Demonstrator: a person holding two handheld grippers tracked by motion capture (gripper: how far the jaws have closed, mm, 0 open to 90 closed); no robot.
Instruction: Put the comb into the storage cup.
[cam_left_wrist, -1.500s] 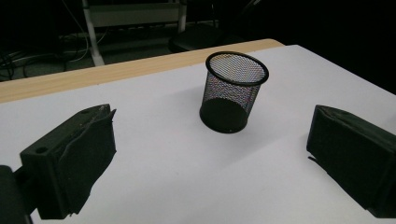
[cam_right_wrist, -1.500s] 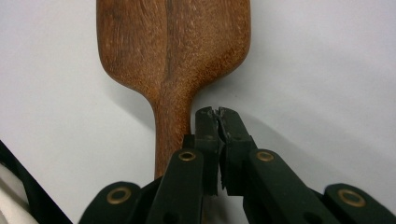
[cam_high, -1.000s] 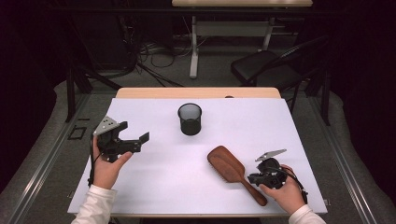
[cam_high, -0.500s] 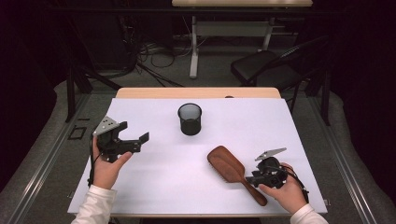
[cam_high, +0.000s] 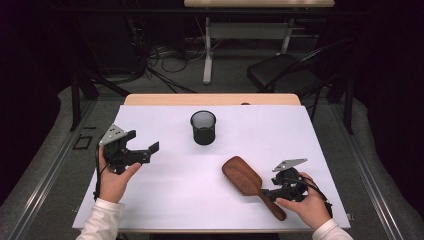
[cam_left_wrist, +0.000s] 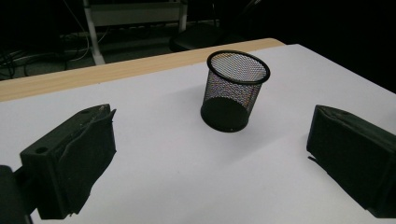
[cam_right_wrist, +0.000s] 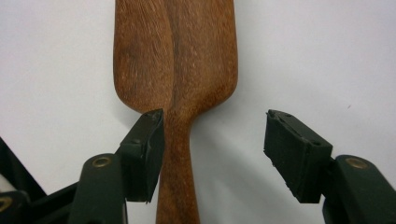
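**Q:** Where the two grippers sit at the table, which is nearer the wooden hairbrush (cam_high: 248, 182), and which way does the brush lie?

**A:** Seen from the high view, the brush rests flat on the white table (cam_high: 180, 200) at about five o'clock from the table's middle. Its long axis runs diagonally, with the paddle head toward ten o'clock and the handle toward four o'clock. The right gripper (cam_high: 270, 192) is at the handle end, so the brush's head lies toward ten o'clock from it. In the right gripper view, the hairbrush (cam_right_wrist: 175, 70) points straight up to twelve o'clock, and its narrow neck passes between the jaws.

**Q:** Is the right gripper clamped on it?

**A:** No. Its jaws have just been opening and now stand apart. The neck sits against the left pad, with clear table showing before the right pad.

**Q:** And the left gripper (cam_high: 147, 152)?

**A:** It is held at nine o'clock, well apart from the brush, with its jaws wide and nothing between them. A black mesh pen cup (cam_left_wrist: 236, 91) stands upright ahead of it, near the table's far edge at twelve o'clock.
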